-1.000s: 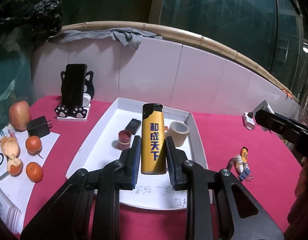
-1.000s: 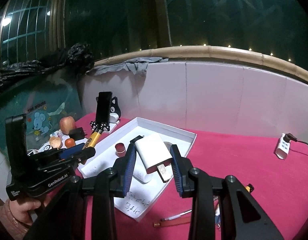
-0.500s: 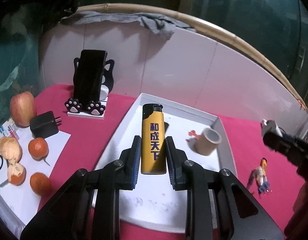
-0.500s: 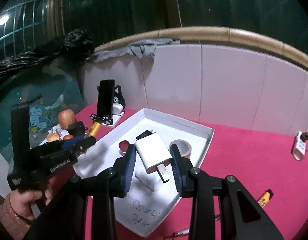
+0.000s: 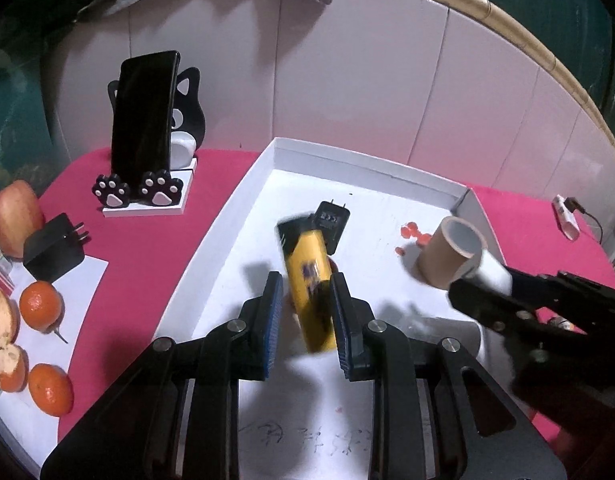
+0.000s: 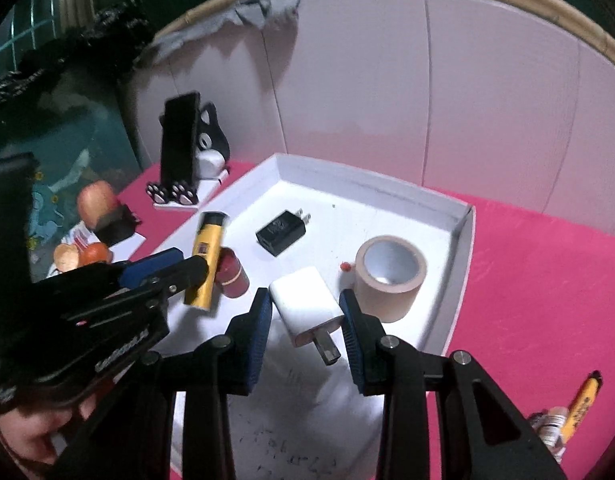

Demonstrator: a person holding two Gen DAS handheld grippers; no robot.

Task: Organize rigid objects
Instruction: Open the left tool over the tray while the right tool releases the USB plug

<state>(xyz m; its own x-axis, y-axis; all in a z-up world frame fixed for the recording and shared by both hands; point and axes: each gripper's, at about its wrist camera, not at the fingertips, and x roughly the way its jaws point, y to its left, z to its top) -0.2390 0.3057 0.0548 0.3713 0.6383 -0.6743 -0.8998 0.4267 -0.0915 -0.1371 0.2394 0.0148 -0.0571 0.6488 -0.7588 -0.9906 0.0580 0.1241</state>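
**Yellow lighter and white charger held over the white tray**

The yellow lighter (image 5: 309, 294) sits tilted and motion-blurred between the pads of the left gripper (image 5: 306, 322), whose jaws are closed on it above the white tray (image 5: 267, 168), left of the tray's middle. Well left of the tray, a black phone (image 5: 143, 114) leans in a cat-shaped stand (image 5: 187, 120), with an apple (image 5: 13, 218), a black adapter (image 5: 53, 250) and tangerines (image 5: 41, 310) nearer the table edge. Inside the tray, a black plug (image 6: 281, 232) lies near the centre and a small red cylinder (image 6: 231, 278) stands just beside the lighter. Further right over the tray, the right gripper (image 6: 306, 330) clamps a white charger (image 6: 305, 304), prongs toward the camera. A tape roll (image 6: 389, 278) stands in the tray's right corner, close to the charger. Right of the tray, on the pink cloth (image 6: 527, 280), lies another yellow lighter (image 6: 583, 402).
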